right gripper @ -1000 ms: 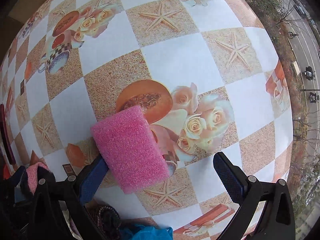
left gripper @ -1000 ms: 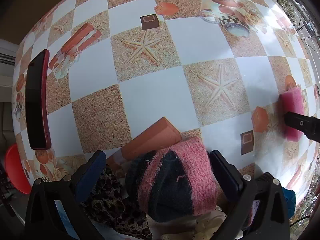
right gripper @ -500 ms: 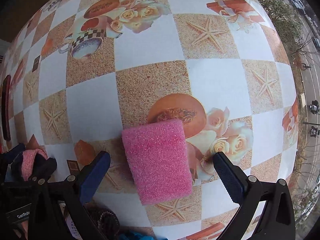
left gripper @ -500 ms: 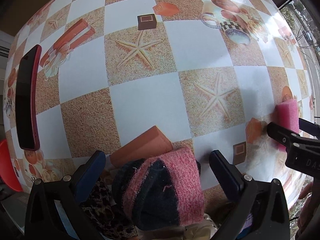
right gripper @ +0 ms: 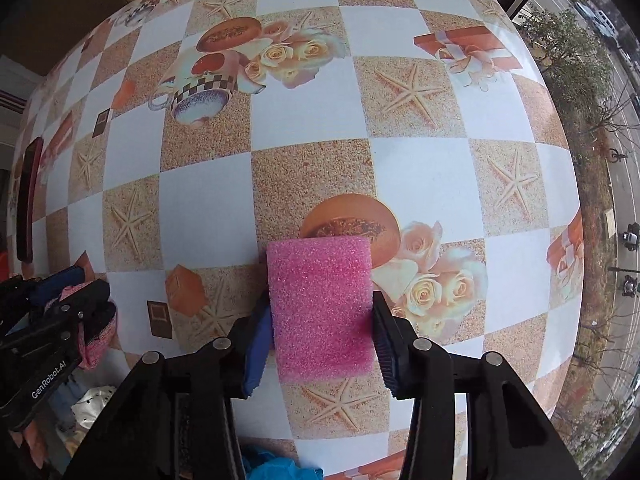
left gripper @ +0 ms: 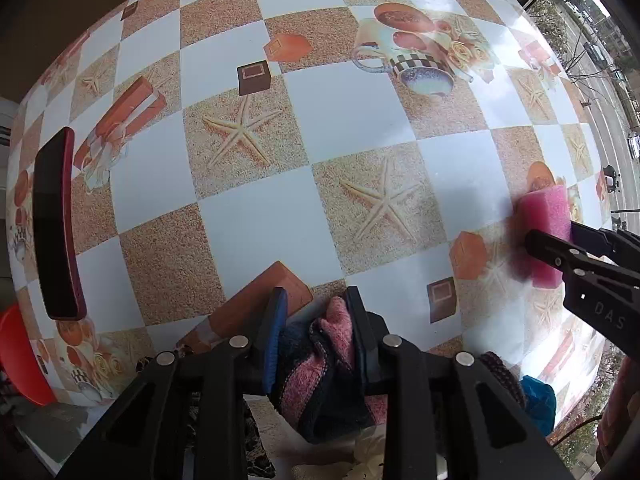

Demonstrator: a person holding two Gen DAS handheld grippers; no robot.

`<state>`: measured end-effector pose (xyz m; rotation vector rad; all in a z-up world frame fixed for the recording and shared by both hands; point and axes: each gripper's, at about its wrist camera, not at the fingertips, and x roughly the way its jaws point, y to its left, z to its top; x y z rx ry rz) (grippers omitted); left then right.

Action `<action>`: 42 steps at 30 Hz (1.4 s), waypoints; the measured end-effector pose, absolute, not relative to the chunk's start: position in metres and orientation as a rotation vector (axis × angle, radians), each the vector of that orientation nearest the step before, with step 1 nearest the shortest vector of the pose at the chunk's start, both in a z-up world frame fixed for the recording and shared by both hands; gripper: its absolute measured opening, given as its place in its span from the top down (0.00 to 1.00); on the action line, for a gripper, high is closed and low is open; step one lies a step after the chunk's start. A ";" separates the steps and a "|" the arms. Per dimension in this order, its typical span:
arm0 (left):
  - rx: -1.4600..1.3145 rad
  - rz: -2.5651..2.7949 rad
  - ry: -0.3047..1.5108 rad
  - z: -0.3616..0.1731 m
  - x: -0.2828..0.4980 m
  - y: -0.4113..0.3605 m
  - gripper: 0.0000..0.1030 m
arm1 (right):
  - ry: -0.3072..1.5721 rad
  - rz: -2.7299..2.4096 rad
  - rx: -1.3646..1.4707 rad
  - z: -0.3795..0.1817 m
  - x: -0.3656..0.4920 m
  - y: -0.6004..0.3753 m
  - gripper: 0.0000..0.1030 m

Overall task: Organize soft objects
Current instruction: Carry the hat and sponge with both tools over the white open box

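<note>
A: We see the left gripper (left gripper: 316, 304) low at the near table edge, its 2 fingers drawn close and pinching the knit cloth (left gripper: 320, 364).

B: Agreed. We log the right gripper (right gripper: 320, 320) off to its right, well apart, fingers pressed flat on both sides of the pink sponge (right gripper: 320, 304).

A: Both point forward across the table.
</note>
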<state>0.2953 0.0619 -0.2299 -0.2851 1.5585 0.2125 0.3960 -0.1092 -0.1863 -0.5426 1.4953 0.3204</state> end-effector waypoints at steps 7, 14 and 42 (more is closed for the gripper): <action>-0.282 0.237 1.472 -0.200 0.284 0.071 0.74 | 1.463 0.372 -0.438 -0.154 0.385 -0.121 0.54; -0.308 0.253 1.371 -0.154 0.258 0.078 0.74 | 1.442 0.406 -0.383 -0.117 0.360 -0.131 0.54; -0.300 0.306 1.185 -0.042 0.065 0.062 0.74 | 1.388 0.627 -0.445 -0.035 0.173 -0.052 0.54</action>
